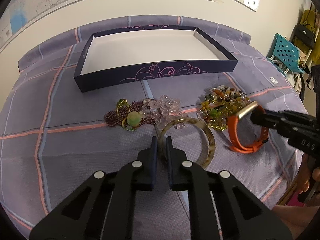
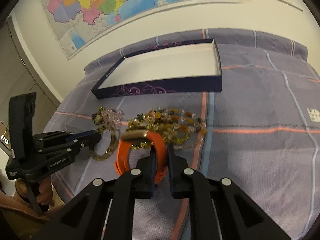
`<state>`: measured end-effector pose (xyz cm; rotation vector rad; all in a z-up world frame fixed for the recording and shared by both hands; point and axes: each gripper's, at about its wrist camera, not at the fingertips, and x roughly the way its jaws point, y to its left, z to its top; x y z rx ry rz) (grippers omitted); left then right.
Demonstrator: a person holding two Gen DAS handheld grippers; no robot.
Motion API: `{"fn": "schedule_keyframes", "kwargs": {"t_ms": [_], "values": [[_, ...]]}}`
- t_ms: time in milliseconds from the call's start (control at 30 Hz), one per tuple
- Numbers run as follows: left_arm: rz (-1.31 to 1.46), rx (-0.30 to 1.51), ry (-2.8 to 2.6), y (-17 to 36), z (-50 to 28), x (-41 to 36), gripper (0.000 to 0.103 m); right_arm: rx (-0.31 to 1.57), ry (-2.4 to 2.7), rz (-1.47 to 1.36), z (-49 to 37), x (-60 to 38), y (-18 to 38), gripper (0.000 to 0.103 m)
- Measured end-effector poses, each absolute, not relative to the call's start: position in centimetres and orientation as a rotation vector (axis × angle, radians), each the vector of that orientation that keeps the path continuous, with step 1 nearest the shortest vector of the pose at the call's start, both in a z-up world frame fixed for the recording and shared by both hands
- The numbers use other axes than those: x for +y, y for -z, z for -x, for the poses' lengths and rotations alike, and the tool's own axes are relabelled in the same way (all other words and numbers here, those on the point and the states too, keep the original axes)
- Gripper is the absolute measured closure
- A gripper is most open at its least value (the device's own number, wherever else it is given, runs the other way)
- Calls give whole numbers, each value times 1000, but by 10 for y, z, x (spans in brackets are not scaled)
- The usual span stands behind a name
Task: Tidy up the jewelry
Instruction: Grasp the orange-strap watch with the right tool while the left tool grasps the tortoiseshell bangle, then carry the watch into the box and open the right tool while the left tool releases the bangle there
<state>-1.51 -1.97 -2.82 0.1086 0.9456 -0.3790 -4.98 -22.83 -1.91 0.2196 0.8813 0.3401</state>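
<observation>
A mottled translucent bangle stands on edge on the purple checked cloth, and my left gripper is shut on its near rim. To its right an orange-strapped watch with a gold case stands upright, with my right gripper closed on its strap. The right wrist view shows the same: right gripper clamped on the orange watch, left gripper on the bangle. Behind them lie a purple, green and clear bead pile and a yellow-amber bead pile. A dark shallow box with a white inside sits beyond.
The box lies near the wall, which carries a map and sockets. A teal perforated stool stands off the right edge. A small white tag is on the cloth at right. A person's hand grips the left handle.
</observation>
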Motion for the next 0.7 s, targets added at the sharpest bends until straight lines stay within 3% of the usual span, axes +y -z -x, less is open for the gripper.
{"fn": "schedule_keyframes", "kwargs": {"t_ms": [433, 700], "values": [[-19, 921, 494, 0, 10, -2, 96, 829, -431, -241, 32, -231, -12, 93], [43, 873, 460, -34, -44, 13, 95, 781, -428, -254, -26, -233, -35, 93]]}}
